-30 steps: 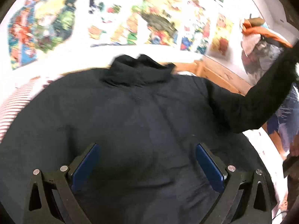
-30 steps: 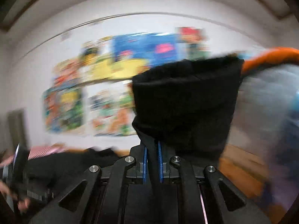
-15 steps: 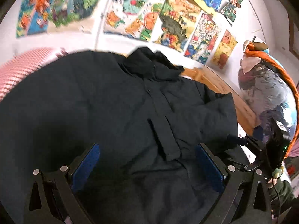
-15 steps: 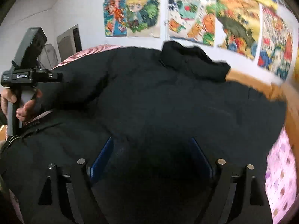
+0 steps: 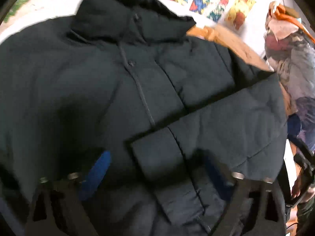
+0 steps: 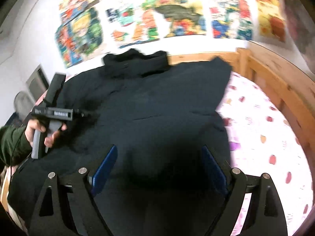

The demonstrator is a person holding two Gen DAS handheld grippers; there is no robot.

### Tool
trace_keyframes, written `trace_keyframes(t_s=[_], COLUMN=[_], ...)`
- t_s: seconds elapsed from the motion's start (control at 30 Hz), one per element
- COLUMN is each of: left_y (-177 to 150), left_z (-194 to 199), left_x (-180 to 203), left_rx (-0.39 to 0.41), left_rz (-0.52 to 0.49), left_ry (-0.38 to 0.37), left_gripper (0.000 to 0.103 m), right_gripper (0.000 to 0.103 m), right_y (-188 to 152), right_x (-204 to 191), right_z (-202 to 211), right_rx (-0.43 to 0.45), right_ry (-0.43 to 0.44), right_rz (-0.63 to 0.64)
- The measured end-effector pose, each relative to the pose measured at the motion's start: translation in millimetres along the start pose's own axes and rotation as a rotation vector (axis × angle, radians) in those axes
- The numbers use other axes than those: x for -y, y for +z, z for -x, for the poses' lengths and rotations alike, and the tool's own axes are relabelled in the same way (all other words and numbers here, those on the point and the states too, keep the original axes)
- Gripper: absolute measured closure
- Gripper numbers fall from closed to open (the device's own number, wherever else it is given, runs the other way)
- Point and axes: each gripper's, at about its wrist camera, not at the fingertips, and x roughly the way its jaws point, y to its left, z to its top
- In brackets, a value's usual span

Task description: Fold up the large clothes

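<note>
A black padded jacket (image 5: 88, 82) lies front up on the bed, its collar (image 5: 128, 19) toward the wall. One sleeve (image 5: 236, 125) is folded across the chest, and its cuff (image 5: 157, 153) ends between the blue pads of my left gripper (image 5: 157, 157). That gripper's jaws are closing but stand apart from the cuff. My right gripper (image 6: 159, 149) hovers over the jacket (image 6: 157, 102) near its lower part, jaws opening, with nothing pinched between them. A hand (image 6: 39, 131) in a green sleeve holds the left gripper's handle at the jacket's left side.
The jacket rests on a white sheet with pink hearts (image 6: 265, 127) inside a wooden bed frame (image 6: 275, 82). Colourful posters (image 6: 177, 19) cover the wall behind. A heap of clothes with an orange strap (image 5: 289, 55) hangs to the right of the bed.
The right gripper let go of the sleeve it held up, and the sleeve now lies across the jacket's front. Both grippers have dropped toward the jacket. The left one came close over the cuff.
</note>
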Motion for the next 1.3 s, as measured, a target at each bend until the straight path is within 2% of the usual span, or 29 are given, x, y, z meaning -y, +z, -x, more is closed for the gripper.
trace_keyframes(t_s=[0.03,0.07,0.1,0.13,0.2,0.23,0.4,0.57,0.77,0.9,1.0,1.1,1.2,1.3], left_y=[0.3,-0.1,-0.8,-2.0,-4.6,-4.0,-11.4,-13.4,-26.4,-34.8,-38.3,-38.5,-42.1,-44.7], left_z=[-5.1,-7.6,-6.8,-3.7,4.9,6.8,35.7,76.6,152.4,172.2,161.9,141.8,121.6,105.0], left_x=[1.3,3.9,6.6,10.4,18.8,21.4,41.1,35.4,8.1,-20.0,-41.0,-53.0,-64.5,-72.7], left_rx=[-0.006,0.005,0.02,0.044,0.088,0.093,0.158,0.228,0.352,0.3,0.241,0.191,0.137,0.112], left_rz=[-0.003,-0.014,-0.025,-0.035,-0.065,-0.076,-0.15,-0.106,-0.026,0.033,0.075,0.072,0.079,0.083], left_ry=[-0.001,-0.006,-0.01,0.004,0.042,0.058,0.112,0.144,0.278,0.359,0.424,0.482,0.501,0.53], left_gripper=[0.031,0.045,0.054,0.061,0.085,0.093,0.098,0.099,0.099,0.099,0.099,0.099,0.099,0.098], right_gripper=[0.019,0.019,0.019,0.019,0.019,0.019,0.019,0.019,0.019,0.019,0.019,0.019,0.019,0.019], right_y=[5.0,1.7,2.7,3.5,4.0,7.3,8.4,16.1,32.8,56.6,77.0,92.0,97.4,88.0], right_x=[5.3,13.8,19.1,23.6,31.1,35.0,33.2,30.6,14.8,2.7,-9.2,-23.0,-37.6,-52.2], right_z=[-12.3,-11.8,-16.5,-21.3,-28.4,-34.2,-46.5,-45.4,-39.5,-58.6,-91.2,-131.5,-174.2,-204.2], right_rx=[-0.003,-0.007,-0.013,-0.017,-0.022,-0.024,-0.016,0.038,0.103,0.085,0.03,-0.046,-0.142,-0.223], right_ry=[-0.015,-0.04,-0.053,-0.057,-0.056,-0.057,-0.072,-0.058,-0.067,-0.065,-0.08,-0.084,-0.136,-0.223], right_rz=[-0.007,-0.02,-0.035,-0.053,-0.093,-0.103,-0.132,-0.163,-0.113,-0.049,-0.004,0.04,0.095,0.17])
